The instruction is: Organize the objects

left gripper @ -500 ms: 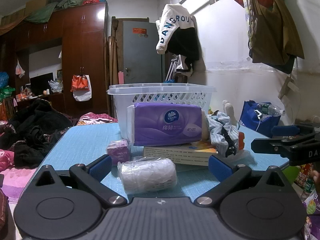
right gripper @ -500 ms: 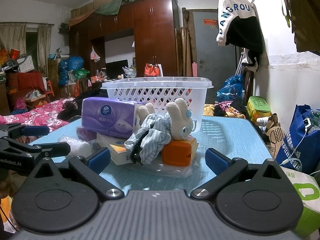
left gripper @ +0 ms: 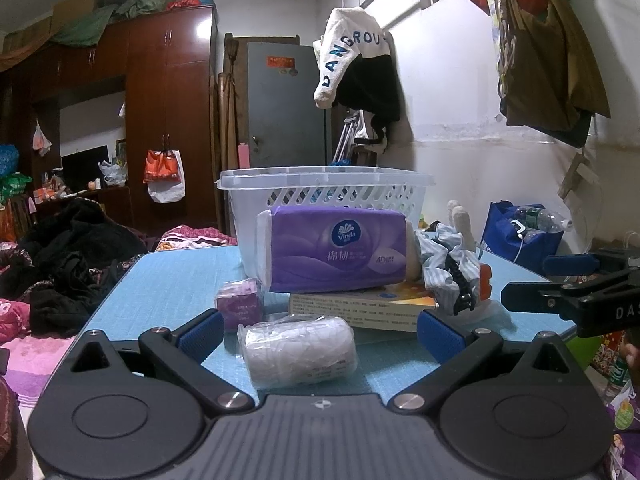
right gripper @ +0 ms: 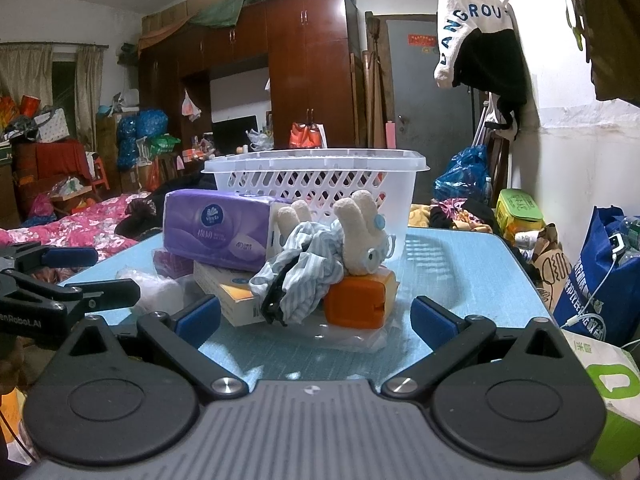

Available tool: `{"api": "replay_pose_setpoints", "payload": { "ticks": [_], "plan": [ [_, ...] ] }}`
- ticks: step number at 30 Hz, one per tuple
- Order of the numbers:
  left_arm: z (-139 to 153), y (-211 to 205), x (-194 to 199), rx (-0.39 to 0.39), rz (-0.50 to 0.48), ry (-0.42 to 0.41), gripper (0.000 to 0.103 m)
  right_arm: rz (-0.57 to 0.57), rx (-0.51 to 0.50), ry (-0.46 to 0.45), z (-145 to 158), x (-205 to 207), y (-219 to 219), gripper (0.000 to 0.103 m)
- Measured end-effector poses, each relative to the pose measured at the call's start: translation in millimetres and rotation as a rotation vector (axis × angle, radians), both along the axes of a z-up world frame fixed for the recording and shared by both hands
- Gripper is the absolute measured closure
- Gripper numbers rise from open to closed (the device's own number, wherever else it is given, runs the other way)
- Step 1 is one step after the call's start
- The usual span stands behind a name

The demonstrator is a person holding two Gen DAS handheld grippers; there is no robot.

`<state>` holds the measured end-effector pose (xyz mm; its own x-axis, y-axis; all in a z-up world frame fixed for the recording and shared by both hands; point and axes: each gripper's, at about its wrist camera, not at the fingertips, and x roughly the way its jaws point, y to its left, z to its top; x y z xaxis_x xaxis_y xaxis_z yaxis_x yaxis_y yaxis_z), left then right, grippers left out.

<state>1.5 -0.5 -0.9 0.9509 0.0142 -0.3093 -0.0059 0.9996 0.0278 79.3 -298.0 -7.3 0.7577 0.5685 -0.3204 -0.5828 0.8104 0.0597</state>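
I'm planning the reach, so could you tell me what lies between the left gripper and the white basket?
In the left wrist view: a wrapped paper roll, then the purple tissue pack on a book.

We see a white lattice basket (left gripper: 326,188) standing upright. Just in front of it, a purple tissue pack (left gripper: 336,250) lies on a flat box (left gripper: 360,308). Right of the pack, a striped cloth (right gripper: 304,264) drapes a plush toy (right gripper: 360,236) atop an orange block (right gripper: 356,300). Nearest us, a wrapped white roll (left gripper: 298,350) lies on its side beside a small purple packet (left gripper: 240,304).
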Motion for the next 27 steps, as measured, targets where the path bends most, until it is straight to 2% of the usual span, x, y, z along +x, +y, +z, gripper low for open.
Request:
{"api": "replay_pose_setpoints", "payload": {
  "ticks": [27],
  "plan": [
    [0.3,0.8,-0.2,-0.002,0.004,-0.004,0.000,0.001,-0.007,0.001,-0.6,-0.1,0.7,0.000]
  ]
}}
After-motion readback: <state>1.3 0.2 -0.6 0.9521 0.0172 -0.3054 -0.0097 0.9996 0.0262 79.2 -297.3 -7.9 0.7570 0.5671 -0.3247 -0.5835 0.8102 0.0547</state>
